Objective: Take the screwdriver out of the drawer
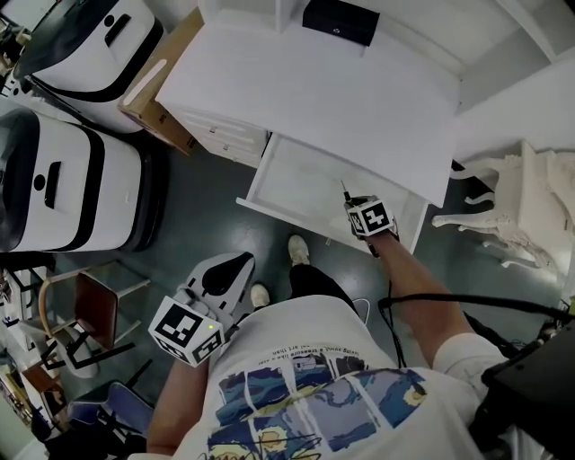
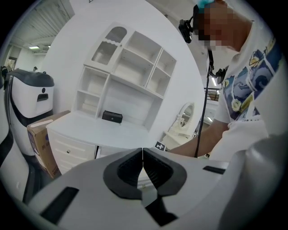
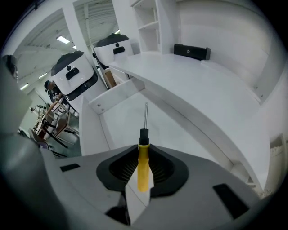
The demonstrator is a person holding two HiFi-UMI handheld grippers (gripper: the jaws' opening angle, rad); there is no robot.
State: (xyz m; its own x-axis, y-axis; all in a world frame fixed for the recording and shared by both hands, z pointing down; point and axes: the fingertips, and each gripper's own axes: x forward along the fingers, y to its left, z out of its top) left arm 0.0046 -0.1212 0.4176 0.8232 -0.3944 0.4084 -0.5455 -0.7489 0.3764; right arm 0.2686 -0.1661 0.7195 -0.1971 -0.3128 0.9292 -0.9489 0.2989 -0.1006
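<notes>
The screwdriver has a yellow handle, a black collar and a thin metal shaft. My right gripper is shut on the handle, with the shaft pointing out past the jaws. In the head view the right gripper holds the screwdriver just above the open white drawer of the desk, and the drawer's bottom looks bare. My left gripper hangs low by the person's waist, away from the drawer. Its jaws are shut with nothing between them, as the left gripper shows in its own view.
A black box rests on the white desktop under a shelf unit. Two white machines and a cardboard box stand left of the desk. A chair is at lower left, an ornate white stool at right.
</notes>
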